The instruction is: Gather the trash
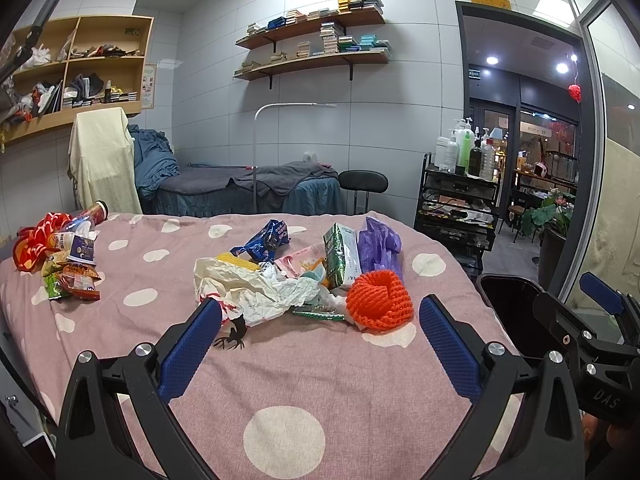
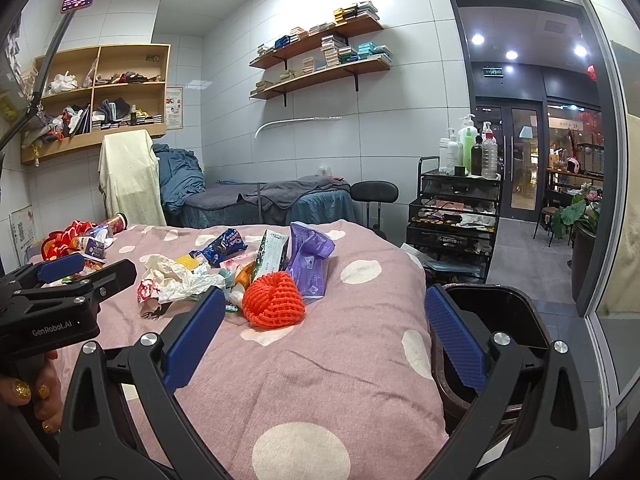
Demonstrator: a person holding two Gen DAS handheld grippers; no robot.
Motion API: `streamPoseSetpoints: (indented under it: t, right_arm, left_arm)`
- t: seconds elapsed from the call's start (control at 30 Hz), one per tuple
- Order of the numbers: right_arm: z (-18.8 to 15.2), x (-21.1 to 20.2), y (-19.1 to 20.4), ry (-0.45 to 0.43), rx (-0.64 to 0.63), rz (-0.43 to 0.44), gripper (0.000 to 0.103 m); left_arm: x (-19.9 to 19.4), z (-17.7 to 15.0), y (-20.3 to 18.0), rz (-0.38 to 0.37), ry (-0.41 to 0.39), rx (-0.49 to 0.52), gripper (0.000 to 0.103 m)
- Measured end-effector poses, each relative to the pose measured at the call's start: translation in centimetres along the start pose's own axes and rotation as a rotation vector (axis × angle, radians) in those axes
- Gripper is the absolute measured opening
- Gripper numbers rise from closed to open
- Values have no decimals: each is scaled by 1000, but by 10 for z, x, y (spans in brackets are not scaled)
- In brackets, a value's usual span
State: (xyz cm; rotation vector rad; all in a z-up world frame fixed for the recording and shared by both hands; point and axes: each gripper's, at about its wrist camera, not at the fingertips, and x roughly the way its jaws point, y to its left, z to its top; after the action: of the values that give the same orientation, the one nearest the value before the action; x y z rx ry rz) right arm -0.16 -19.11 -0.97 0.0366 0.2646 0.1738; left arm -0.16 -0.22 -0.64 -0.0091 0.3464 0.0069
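Left tool [image 1: 320, 344], seen from its own wrist camera, hangs low over the near part of the bed [image 1: 280, 380], its blue pads spread wide and holding nothing. Just ahead of its fingertips lies the main trash heap: crumpled white paper [image 1: 256, 292], an orange foam net [image 1: 380, 300], a green-and-white carton [image 1: 340, 256], a purple bag [image 1: 380, 244] and a blue snack wrapper [image 1: 266, 242], all touching or overlapping near the middle of the bed. A second clump of wrappers [image 1: 68, 264] sits at the bed's far left edge, well apart from the first. A dark bin [image 1: 508, 304] stands off the bed's right edge, and the right tool shows beside it.

Right tool [image 2: 320, 336], in its own view, is held level over the bed's near right part, pads wide apart and empty. The orange foam net [image 2: 274, 300] lies just beyond its left pad, with the purple bag [image 2: 310, 264] and carton [image 2: 272, 256] behind. The bin [image 2: 504, 320] sits partly behind its right pad. A hand [image 2: 36, 396] grips the left tool's handle at the left edge.
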Motion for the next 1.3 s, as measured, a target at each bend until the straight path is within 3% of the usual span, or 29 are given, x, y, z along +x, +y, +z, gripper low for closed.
streamPoseSetpoints:
  t: [1.07, 1.3]
  right_arm:
    - [-3, 2, 7, 17, -11, 13, 99]
    - [-4, 9, 11, 43, -53, 19, 99]
  left_arm:
    - [2, -10, 0, -5, 13, -2, 98]
    - [12, -19, 11, -22, 72, -22, 98]
